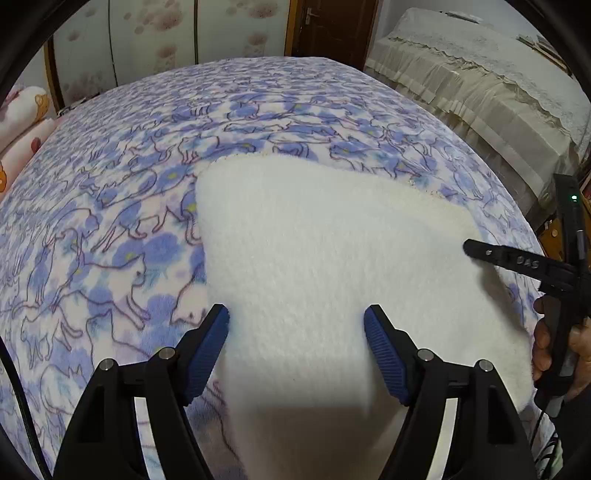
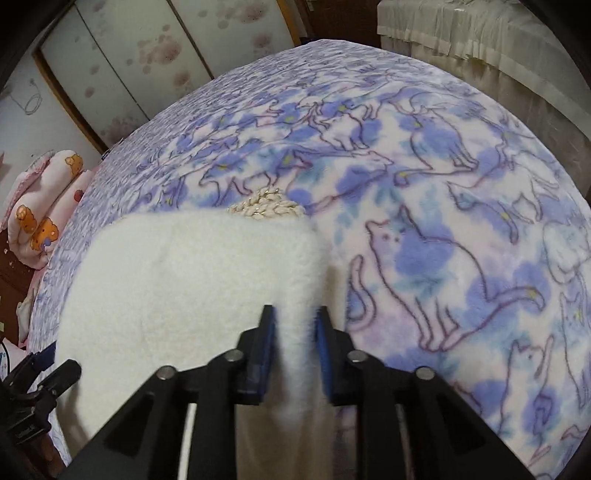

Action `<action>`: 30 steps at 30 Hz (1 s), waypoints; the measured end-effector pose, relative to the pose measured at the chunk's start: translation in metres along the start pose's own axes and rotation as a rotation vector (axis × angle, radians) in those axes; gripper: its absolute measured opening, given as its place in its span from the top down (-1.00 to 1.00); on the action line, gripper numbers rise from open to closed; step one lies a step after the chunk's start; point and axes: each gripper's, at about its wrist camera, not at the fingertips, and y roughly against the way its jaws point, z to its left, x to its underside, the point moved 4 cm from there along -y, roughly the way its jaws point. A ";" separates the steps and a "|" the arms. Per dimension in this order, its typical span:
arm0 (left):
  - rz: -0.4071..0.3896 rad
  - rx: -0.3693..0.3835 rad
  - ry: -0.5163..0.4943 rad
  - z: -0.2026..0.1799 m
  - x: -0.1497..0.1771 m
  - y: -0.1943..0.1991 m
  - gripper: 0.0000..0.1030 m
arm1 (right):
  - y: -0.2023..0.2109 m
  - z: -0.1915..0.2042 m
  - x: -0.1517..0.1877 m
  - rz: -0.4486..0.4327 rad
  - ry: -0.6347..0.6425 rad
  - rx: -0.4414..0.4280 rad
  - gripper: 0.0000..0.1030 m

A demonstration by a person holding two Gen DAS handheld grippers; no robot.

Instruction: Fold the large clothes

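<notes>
While claws gape, white fleece garment (image 1: 314, 258) leaves bedspread (image 1: 110, 221) margins.

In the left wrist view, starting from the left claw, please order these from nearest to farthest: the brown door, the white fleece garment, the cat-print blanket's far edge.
1. white fleece garment, directly under the left claw.
2. cat-print blanket, its far edge beyond the garment.
3. brown door, at the back wall, top centre.

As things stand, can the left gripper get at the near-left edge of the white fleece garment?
Probably yes. The left gripper is open, its pads straddling the white fleece garment near its left edge, with nothing lying between. The right gripper works the opposite edge, out of the way.
</notes>
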 end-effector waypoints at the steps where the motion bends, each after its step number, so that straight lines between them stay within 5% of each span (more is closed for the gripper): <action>1: 0.013 0.010 0.017 0.003 0.001 0.002 -0.46 | 0.007 -0.002 0.001 -0.003 -0.020 -0.004 0.11; 7: 0.055 0.029 0.090 0.011 0.020 0.021 -0.51 | 0.050 -0.003 0.030 -0.019 0.010 -0.012 0.11; 21: 0.093 0.021 0.015 -0.011 0.077 0.086 -0.51 | 0.106 0.022 0.116 0.083 0.121 -0.036 0.03; 30: 0.064 0.030 0.018 -0.018 0.076 0.124 -0.52 | 0.144 0.037 0.126 0.048 0.143 -0.068 -0.20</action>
